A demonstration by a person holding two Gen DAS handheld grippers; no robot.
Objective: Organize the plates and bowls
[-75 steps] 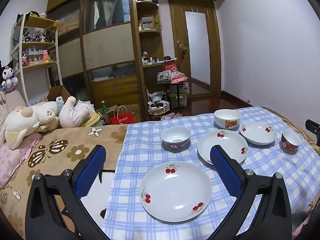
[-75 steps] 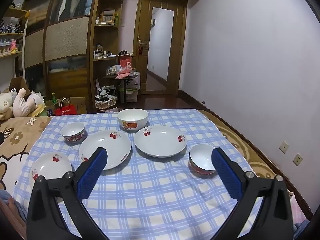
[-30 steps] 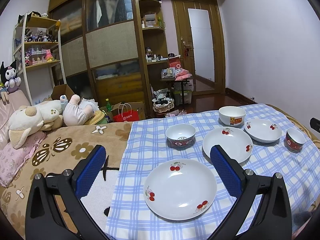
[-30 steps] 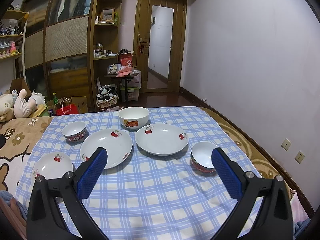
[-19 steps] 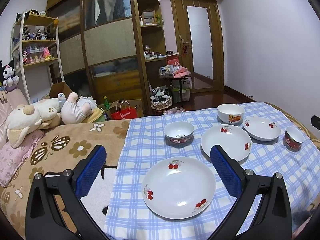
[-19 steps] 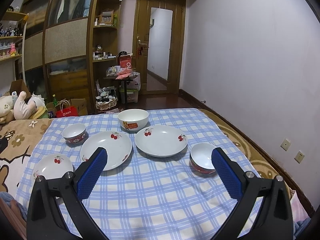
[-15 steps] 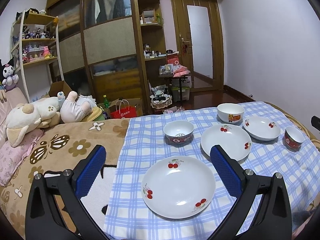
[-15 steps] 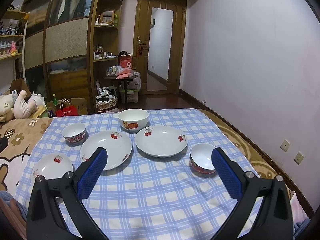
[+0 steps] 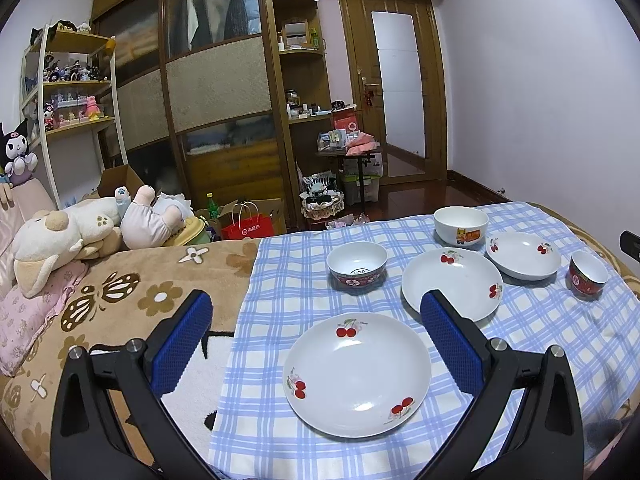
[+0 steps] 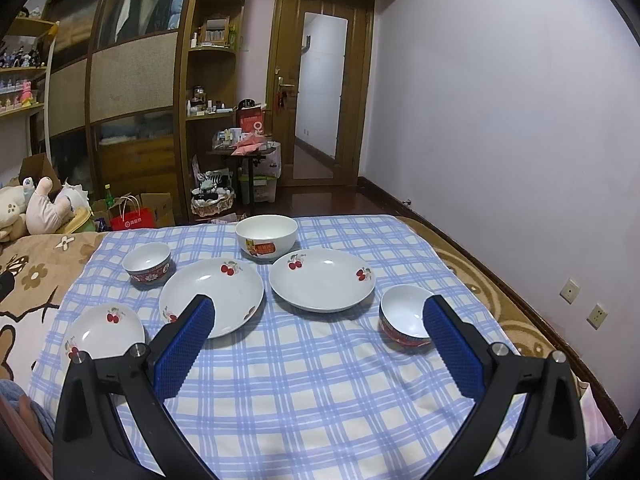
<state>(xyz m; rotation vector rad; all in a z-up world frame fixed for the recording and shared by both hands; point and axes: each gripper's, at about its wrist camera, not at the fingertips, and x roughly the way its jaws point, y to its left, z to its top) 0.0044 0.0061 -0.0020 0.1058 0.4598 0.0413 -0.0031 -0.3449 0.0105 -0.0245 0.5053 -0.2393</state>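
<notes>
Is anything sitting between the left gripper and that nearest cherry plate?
Nothing visible. The left gripper is open above the nearest cherry plate, with only checked cloth around it.

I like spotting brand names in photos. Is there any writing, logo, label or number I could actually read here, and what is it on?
No text can be read for certain.
Red paper bag: white logo and characters, too small to read.
Large white bowl: cartoon tiger beside a red-orange label, lettering blurred.
Red box on the side table: a white ring-shaped mark, no legible words.
Cherry plates: pictures only, no writing.
</notes>
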